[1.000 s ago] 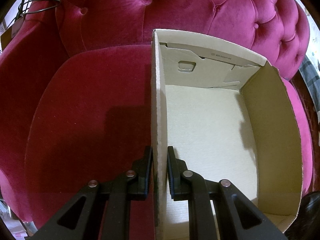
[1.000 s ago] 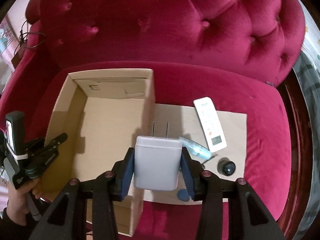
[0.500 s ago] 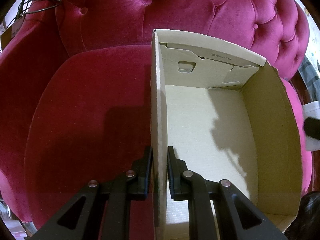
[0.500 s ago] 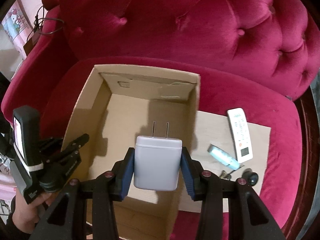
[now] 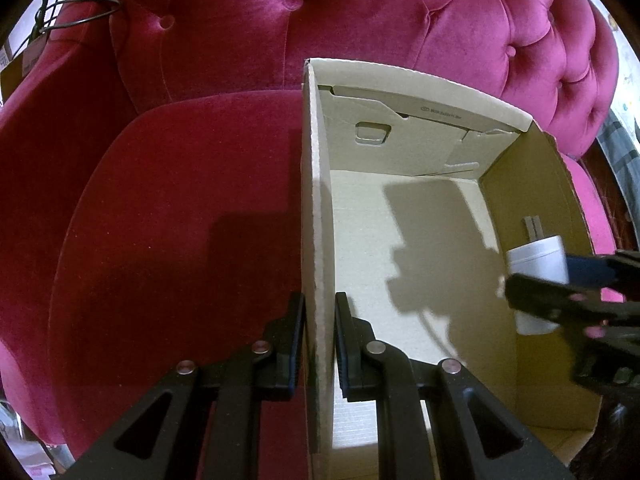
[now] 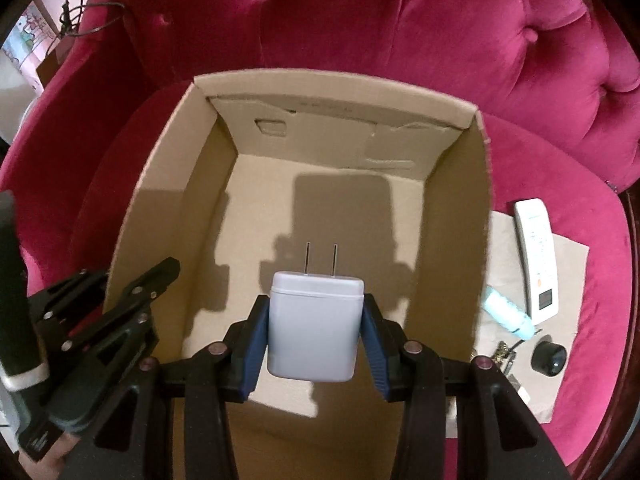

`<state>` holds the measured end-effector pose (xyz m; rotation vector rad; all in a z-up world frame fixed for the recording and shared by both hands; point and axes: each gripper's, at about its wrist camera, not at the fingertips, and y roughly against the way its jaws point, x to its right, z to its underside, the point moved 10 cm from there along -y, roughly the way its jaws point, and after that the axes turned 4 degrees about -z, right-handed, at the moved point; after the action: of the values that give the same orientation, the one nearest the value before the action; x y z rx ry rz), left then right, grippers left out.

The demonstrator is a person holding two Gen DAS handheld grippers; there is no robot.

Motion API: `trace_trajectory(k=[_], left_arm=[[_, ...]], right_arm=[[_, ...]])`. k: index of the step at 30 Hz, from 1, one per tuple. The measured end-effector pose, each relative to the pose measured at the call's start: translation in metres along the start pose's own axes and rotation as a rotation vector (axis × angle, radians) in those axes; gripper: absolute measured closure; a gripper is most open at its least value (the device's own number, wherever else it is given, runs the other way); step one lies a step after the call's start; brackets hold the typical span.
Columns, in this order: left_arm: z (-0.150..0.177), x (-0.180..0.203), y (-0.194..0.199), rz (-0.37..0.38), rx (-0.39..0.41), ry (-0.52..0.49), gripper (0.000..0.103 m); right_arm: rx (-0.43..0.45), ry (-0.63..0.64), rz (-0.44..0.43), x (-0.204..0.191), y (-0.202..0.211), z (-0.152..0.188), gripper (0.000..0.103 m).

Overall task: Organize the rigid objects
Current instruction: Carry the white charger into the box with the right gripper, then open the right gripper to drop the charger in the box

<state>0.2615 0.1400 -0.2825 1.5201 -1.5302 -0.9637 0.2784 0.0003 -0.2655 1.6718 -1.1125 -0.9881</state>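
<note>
The left gripper [image 5: 319,344] clamps the box [image 5: 316,216] by its left wall. The right gripper [image 6: 316,340] grasps the charger [image 6: 316,328], prongs pointing forward and down, hovering inside the box mouth above its bare floor.

**Two wrist cameras, both looking steeply down into one box**

The left view sits low and close behind the left gripper [image 5: 319,344], looking along its fingers at the box [image 5: 316,208] left wall, with the sofa [image 5: 180,208] seat to the left and the box floor to the right. The right view looks from higher up, behind the right gripper [image 6: 316,332], over the middle of the open box [image 6: 452,216], facing the sofa [image 6: 400,20] back. Both share the box interior and back wall; each shows the other gripper at its edge.
</note>
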Motion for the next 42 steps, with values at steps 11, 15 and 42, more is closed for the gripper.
trace_trajectory(k=[11,15,42], left_arm=[[-0.001,-0.001,-0.001,0.003,-0.003,0.003,0.088],[-0.001,-0.001,-0.001,-0.001,-0.002,-0.002,0.088],[0.0,-0.002,-0.002,0.001,-0.002,0.002,0.088]], right_arm=[[-0.07,-0.042,-0.027,-0.008,-0.049,-0.002,0.056],[-0.086,-0.042,-0.021,-0.01,-0.059,-0.002,0.056],[-0.04,-0.06,-0.015,-0.004,-0.043,0.002,0.051]])
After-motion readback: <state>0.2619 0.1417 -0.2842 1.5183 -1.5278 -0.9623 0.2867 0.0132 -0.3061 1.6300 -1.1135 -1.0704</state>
